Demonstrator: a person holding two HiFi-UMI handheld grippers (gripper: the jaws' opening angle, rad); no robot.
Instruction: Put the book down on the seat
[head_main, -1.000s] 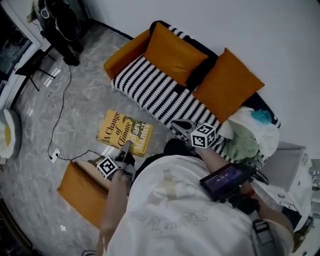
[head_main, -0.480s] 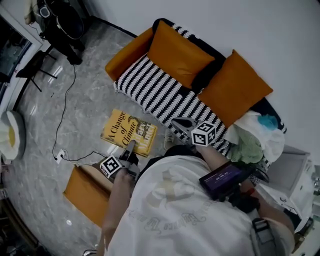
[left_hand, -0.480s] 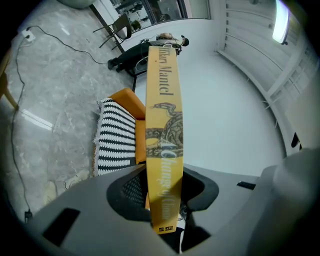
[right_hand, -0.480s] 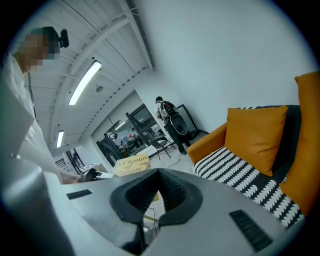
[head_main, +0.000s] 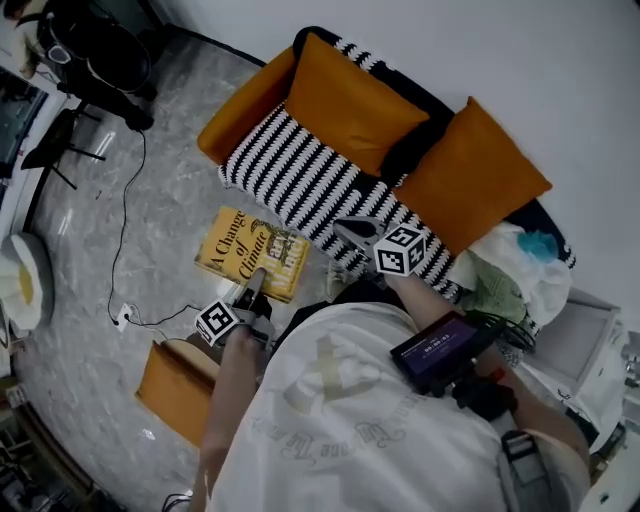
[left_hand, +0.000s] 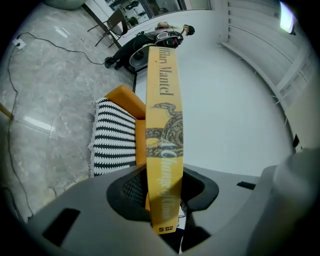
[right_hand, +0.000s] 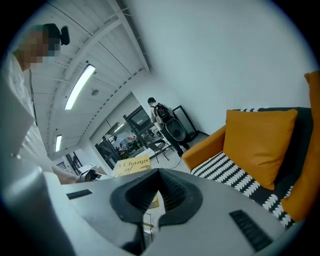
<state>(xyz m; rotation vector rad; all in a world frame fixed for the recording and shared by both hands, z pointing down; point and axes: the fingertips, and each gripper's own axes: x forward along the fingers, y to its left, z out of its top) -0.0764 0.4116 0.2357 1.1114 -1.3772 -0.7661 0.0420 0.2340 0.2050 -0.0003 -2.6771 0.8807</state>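
A yellow book (head_main: 245, 250) titled "A Change of Climate" hangs over the grey floor just in front of the sofa. My left gripper (head_main: 255, 287) is shut on its near edge. In the left gripper view the book's spine (left_hand: 164, 125) stands upright between the jaws of that gripper (left_hand: 162, 200). The black-and-white striped seat (head_main: 300, 185) lies beyond it, also visible as the striped seat (left_hand: 112, 135) to the book's left. My right gripper (head_main: 350, 232) hovers over the seat's front edge with its jaws together and nothing in them. The right gripper view shows the book (right_hand: 132, 165) and the seat (right_hand: 235, 175).
Two orange cushions (head_main: 345, 100) (head_main: 465, 175) lean on the sofa back. A heap of clothes (head_main: 510, 275) fills the sofa's right end. An orange cushion (head_main: 180, 390) lies on the floor by my left arm. A black cable (head_main: 125, 230) runs across the floor; black equipment (head_main: 95, 60) stands far left.
The left gripper keeps its hold on the book, and both have edged slightly toward the sofa. The right gripper has drifted a little left along the seat's front edge.
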